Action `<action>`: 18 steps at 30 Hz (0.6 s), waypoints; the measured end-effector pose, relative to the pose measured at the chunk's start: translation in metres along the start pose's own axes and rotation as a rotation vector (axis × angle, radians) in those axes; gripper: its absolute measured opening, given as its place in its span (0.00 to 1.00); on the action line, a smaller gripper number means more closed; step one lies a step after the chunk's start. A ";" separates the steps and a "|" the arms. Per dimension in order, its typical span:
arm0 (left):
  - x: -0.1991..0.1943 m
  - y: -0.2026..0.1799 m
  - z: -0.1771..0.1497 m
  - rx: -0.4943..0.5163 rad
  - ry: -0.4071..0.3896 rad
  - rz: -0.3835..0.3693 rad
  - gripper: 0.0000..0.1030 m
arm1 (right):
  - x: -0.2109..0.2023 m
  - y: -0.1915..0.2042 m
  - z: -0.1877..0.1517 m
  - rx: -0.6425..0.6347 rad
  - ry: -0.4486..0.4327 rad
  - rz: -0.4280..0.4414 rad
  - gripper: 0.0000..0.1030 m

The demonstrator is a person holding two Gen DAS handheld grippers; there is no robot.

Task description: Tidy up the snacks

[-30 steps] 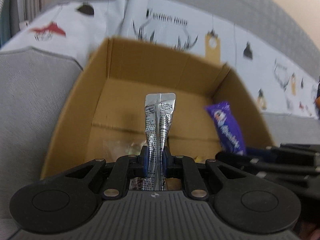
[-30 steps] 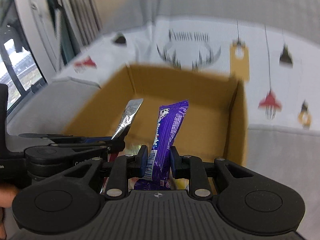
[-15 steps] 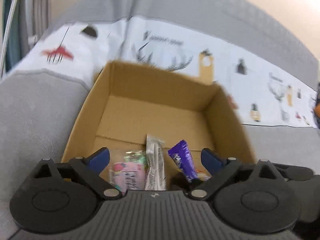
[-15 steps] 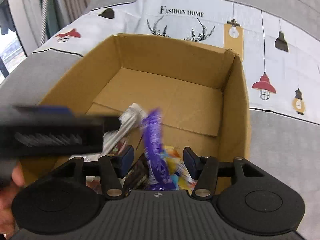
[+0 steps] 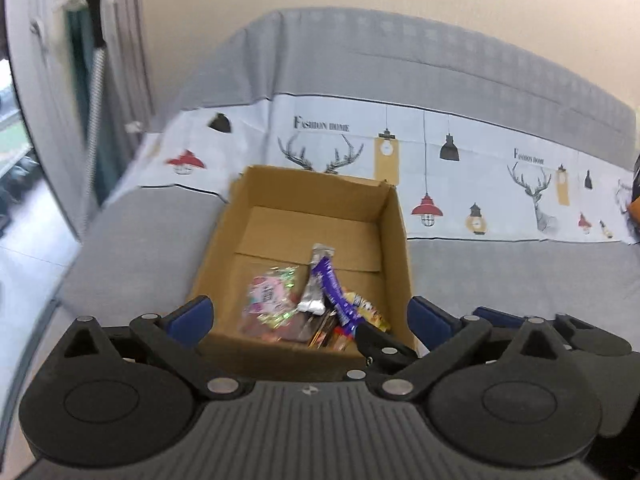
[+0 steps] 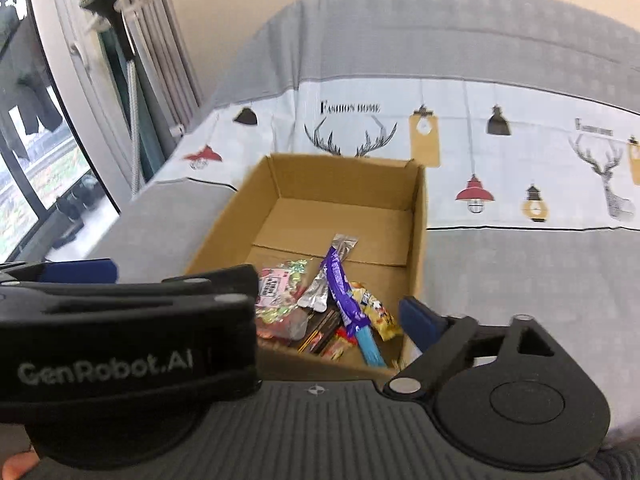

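While both my tools hang above the near edge of the box, this is how things lie, near to far.

Left tool (image 5: 308, 314): released, its blue pads spread wide and nothing between them; it hovers over the near wall of the box.

Right tool (image 6: 304, 312): released and empty as far as I can see; only its right blue pad shows, because the body of my left tool crosses in front and hides the other side.

Cardboard box (image 5: 394, 240): open at the top, sitting on the sofa; all snacks are heaped in its near half, the far half shows bare cardboard floor.

Pink packet (image 5: 270, 296): lies flat in the box, left in the pile.

Silver sachet (image 5: 314, 280): lies in the box, beside the pink packet, pointing away from me.

Purple bar (image 5: 332, 290): lies across the silver sachet, touching it, below and ahead of my tools.

Yellow packet (image 6: 374, 310): just right of the purple bar, near the right wall.

Blue wrapper (image 6: 370, 346): at the near wall, under the purple bar's end.

Sofa (image 5: 140, 240): grey, carrying the box.

Printed cloth (image 5: 460, 168): white with antlers and lamps, draped behind the box.

Window (image 6: 36, 140): far left, with grey curtains beside it.
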State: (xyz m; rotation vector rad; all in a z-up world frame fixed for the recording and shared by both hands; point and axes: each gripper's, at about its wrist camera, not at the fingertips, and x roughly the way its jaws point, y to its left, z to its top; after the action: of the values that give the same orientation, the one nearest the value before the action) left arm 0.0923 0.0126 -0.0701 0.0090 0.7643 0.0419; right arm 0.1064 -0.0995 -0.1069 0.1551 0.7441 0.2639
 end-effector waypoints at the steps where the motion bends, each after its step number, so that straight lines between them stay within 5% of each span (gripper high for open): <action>1: -0.016 -0.003 -0.001 0.001 -0.009 0.018 1.00 | -0.013 0.000 -0.001 0.007 -0.005 0.007 0.92; 8: -0.095 -0.015 -0.013 0.029 -0.062 0.041 1.00 | -0.095 0.009 -0.010 0.005 -0.045 -0.044 0.99; 18: -0.127 -0.023 -0.016 0.076 -0.040 0.090 1.00 | -0.127 0.011 -0.019 0.097 -0.015 -0.049 0.99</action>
State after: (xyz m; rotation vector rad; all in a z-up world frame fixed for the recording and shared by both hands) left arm -0.0095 -0.0161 0.0053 0.1164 0.7245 0.0977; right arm 0.0023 -0.1253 -0.0360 0.2305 0.7451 0.1794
